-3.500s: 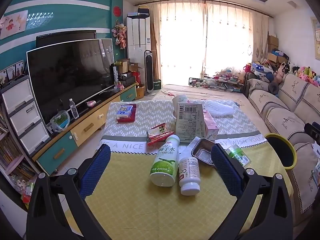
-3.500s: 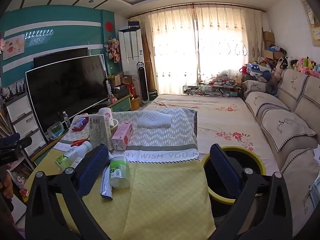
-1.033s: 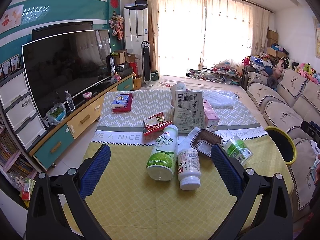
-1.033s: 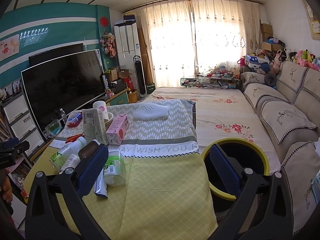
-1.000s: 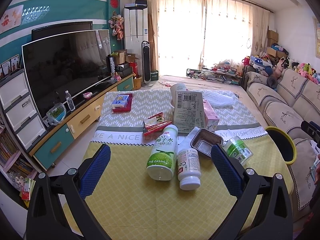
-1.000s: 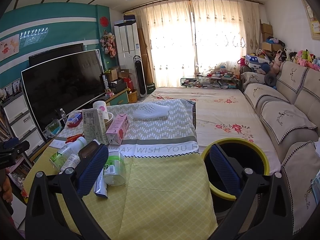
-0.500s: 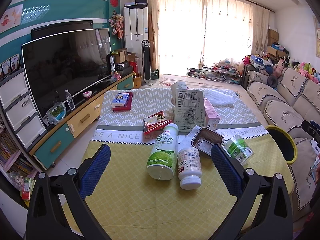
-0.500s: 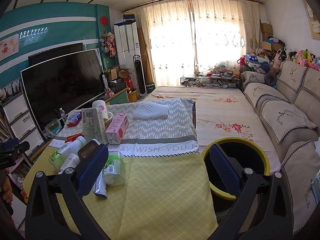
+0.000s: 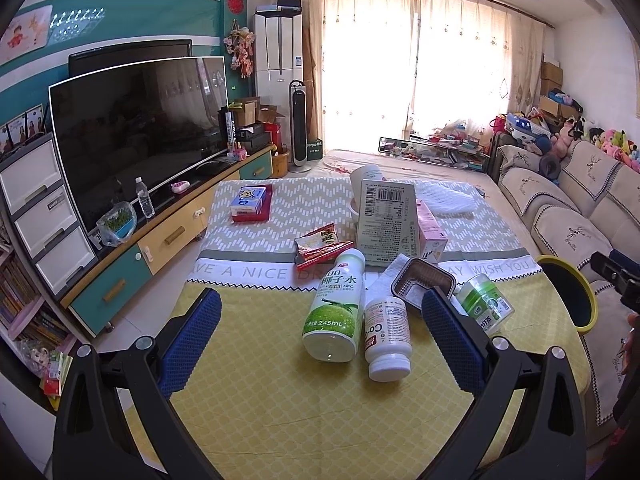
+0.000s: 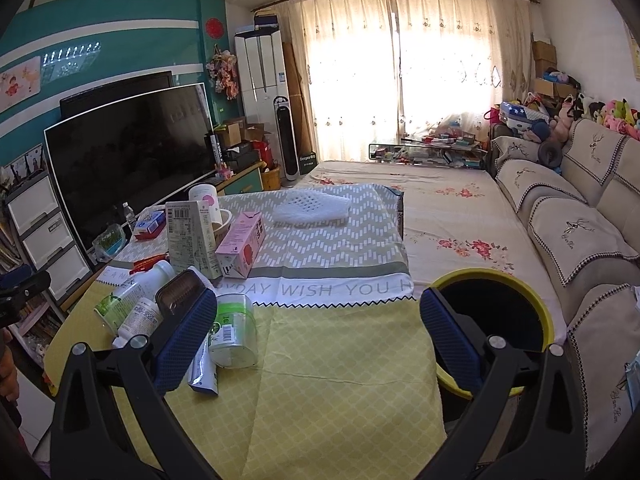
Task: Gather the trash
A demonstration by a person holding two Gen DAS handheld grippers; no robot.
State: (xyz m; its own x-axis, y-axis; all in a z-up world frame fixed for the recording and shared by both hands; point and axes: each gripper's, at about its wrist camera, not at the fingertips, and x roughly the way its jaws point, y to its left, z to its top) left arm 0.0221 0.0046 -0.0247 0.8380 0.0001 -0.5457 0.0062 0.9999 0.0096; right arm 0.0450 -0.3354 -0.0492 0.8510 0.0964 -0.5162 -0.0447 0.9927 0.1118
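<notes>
Two empty grippers, left (image 9: 320,338) and right (image 10: 316,338), hover spread wide, nothing collected; next, I judge, clamp the bottle (image 9: 335,306) at frame centre for the bin (image 10: 496,320) at lower right.

A lived-in home living room: a big television (image 9: 136,128) on a low cabinet (image 9: 168,240) at left, a cushioned sofa (image 9: 568,216) with plush toys (image 9: 612,144) at right, curtained windows (image 9: 416,68) at top centre.

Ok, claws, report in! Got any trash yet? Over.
Left claw open, empty, above the green bottle. Right claw open, empty. Trash on the table, bin beside it. Nothing blocking.
</notes>
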